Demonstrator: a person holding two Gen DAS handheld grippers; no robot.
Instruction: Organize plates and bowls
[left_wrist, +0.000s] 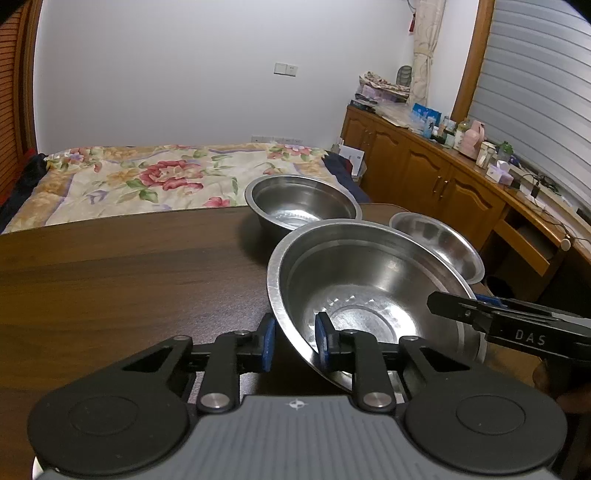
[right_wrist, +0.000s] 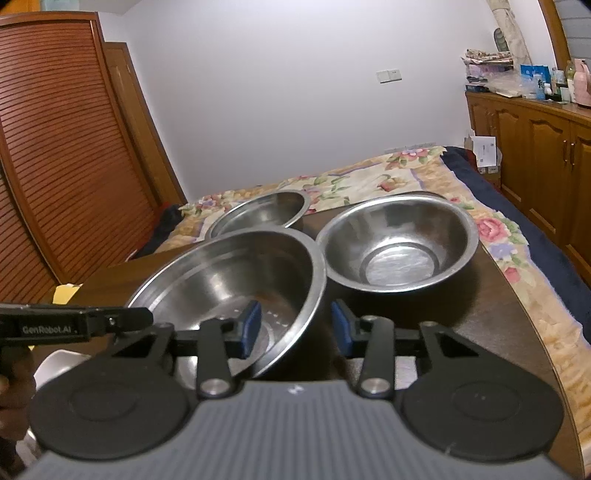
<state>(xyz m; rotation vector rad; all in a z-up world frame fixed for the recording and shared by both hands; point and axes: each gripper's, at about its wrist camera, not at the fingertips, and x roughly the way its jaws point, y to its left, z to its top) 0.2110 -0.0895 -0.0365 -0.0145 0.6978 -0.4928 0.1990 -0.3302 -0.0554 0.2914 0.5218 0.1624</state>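
Three round steel bowls sit on the dark wood-grain table (left_wrist: 110, 280). The largest bowl (left_wrist: 369, 291), shiny and shallow, is tilted nearest. The left gripper (left_wrist: 295, 341) and right gripper (right_wrist: 294, 326) each straddle its thin rim, jaws apart. Behind stand a deeper bowl (left_wrist: 301, 201) and a smaller bowl (left_wrist: 439, 242); beyond, a flowered quilt (left_wrist: 147, 177).

Big steel bowl (left_wrist: 369, 295) fills near right of brown table (left_wrist: 129, 280), tilted. Left gripper (left_wrist: 295, 341) straddles its near-left rim, right gripper (right_wrist: 295, 328) straddles its right rim; both wide apart, not squeezing. Two more steel bowls block way: one far (left_wrist: 301, 203), one far right (left_wrist: 439, 247), both just beside big bowl. Whole left half of table bare, easy room there. Bed (left_wrist: 147, 181) past far edge.
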